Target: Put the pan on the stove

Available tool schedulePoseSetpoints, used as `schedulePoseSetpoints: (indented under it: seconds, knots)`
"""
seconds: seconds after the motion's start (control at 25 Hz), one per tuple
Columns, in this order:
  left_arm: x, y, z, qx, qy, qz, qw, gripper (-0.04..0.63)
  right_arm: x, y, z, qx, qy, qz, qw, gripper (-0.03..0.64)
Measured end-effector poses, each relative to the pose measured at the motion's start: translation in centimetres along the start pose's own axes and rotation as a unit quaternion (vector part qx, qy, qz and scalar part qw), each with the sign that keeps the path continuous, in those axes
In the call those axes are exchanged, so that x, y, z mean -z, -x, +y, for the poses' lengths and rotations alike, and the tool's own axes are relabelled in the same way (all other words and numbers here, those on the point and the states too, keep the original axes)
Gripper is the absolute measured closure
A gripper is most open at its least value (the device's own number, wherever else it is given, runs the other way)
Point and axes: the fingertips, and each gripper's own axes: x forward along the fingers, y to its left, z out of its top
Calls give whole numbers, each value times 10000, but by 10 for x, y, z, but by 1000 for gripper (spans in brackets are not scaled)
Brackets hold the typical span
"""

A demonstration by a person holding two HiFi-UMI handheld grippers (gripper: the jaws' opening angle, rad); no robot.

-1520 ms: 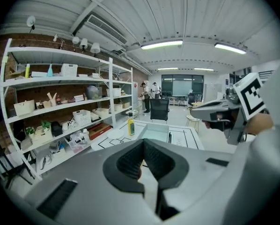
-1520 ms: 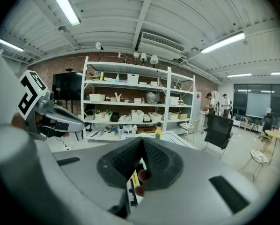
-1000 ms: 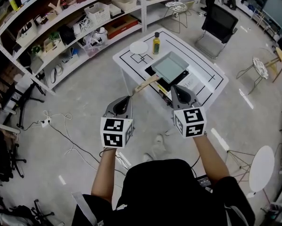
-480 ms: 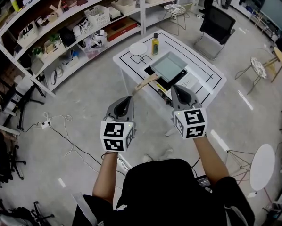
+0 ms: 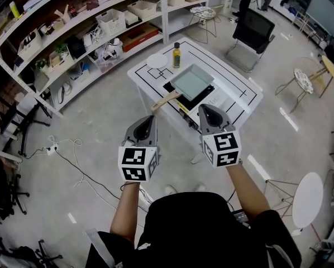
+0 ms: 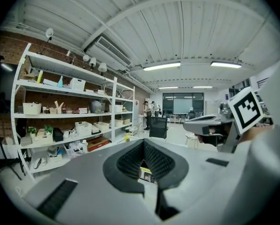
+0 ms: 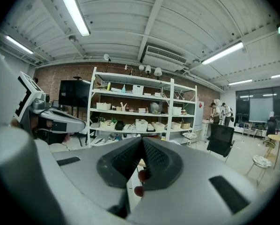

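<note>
As our left hand-held gripper [image 5: 149, 119] & right hand-held gripper [image 5: 205, 109] are both shut w/ nothing held, well short of the bench [image 5: 242, 96], the pan [image 5: 191, 81] sits on the stove [image 5: 207, 94]. Its handle [image 5: 166, 100] juts twd us, so a careless reach could snag it & drag the pan off.

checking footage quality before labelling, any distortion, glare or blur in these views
Head view: strong fisheye, the shelving bows, light even, pan sharp. Left gripper view: black rounded corners, ceiling strip lights blown white. Right gripper view: same black corners, long ceiling light glaring, no motion blur.
</note>
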Motion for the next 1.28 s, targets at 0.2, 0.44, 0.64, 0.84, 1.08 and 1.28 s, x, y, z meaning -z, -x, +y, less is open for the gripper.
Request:
schedulePoseSetpoints:
  seconds: [0.2,0.44,0.64,0.84,1.08,1.28]
  knots:
    - [-2,-2,-14,-121,69,-25,9999,584,0,7,-13,-112,14,-7,9999,615]
    - [0,-1,-31,-287,148,-69,9995,584,2,16,-24,-261,56,-63,9996,615]
    - [-1,-1,-40,-380,133,-99,9991,584,3,20,-30,-342,62,-94,9994,615]
    - [-3,0,-47,-437,95,-98,9990,584,2,24,-34,-388,39,-138,9991,615]
    - [-4,0,-49,-473,118,-78,9988,584,2,25,-36,-422,31,-156,9990,615]
    - [-4,-1,-49,-549,113,-74,9984,584,2,25,-38,-412,37,-155,9990,615]
